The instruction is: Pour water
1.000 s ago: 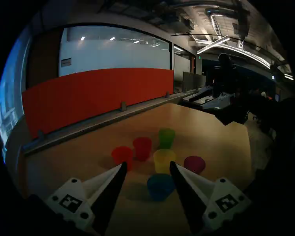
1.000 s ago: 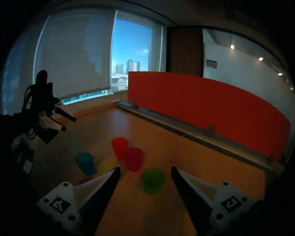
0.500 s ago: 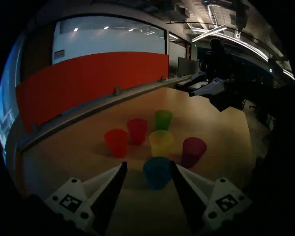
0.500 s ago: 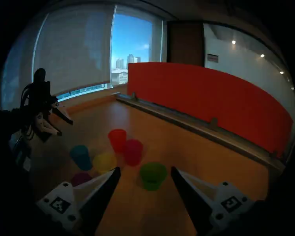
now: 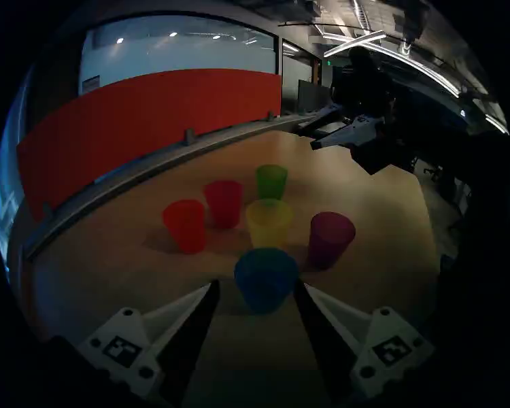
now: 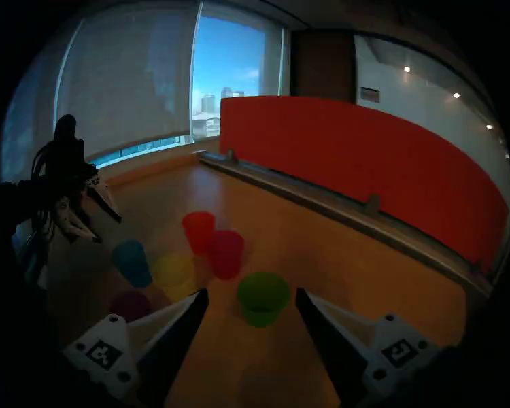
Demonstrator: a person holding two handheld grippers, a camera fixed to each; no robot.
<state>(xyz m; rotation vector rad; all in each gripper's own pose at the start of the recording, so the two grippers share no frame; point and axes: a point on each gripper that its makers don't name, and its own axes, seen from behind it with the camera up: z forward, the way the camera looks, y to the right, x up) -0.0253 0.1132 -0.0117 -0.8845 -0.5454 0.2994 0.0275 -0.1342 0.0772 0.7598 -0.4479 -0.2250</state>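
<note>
Left gripper view first: the left gripper (image 5: 255,291) hovers low over the table (image 5: 391,224), fingers spread wide and holding nothing. The blue cup (image 5: 265,275) sits dead ahead, right at the fingertips and centred in the gap, with neither finger on it. Just beyond it stands the yellow cup (image 5: 269,222), and the purple cup (image 5: 331,238) is ahead to the right. Far ahead and high, the right gripper (image 5: 340,134) hangs over the far side of the cluster.

Over to the right gripper view: the right gripper (image 6: 249,296) is also wide open and empty. The green cup (image 6: 262,299) stands just ahead between its tips, a touch toward the right finger. The left gripper (image 6: 85,200) shows far off to the left, above the blue cup (image 6: 131,262).

Whether any cup holds water, I cannot tell. It looks like a reach-and-grasp on both sides. To do it well, slide straight forward so each cup's body sits square between the fingers. Stop short of nudging the yellow cup behind the blue one, then squeeze gently; these cups look thin. Lift upright before tilting.
</note>
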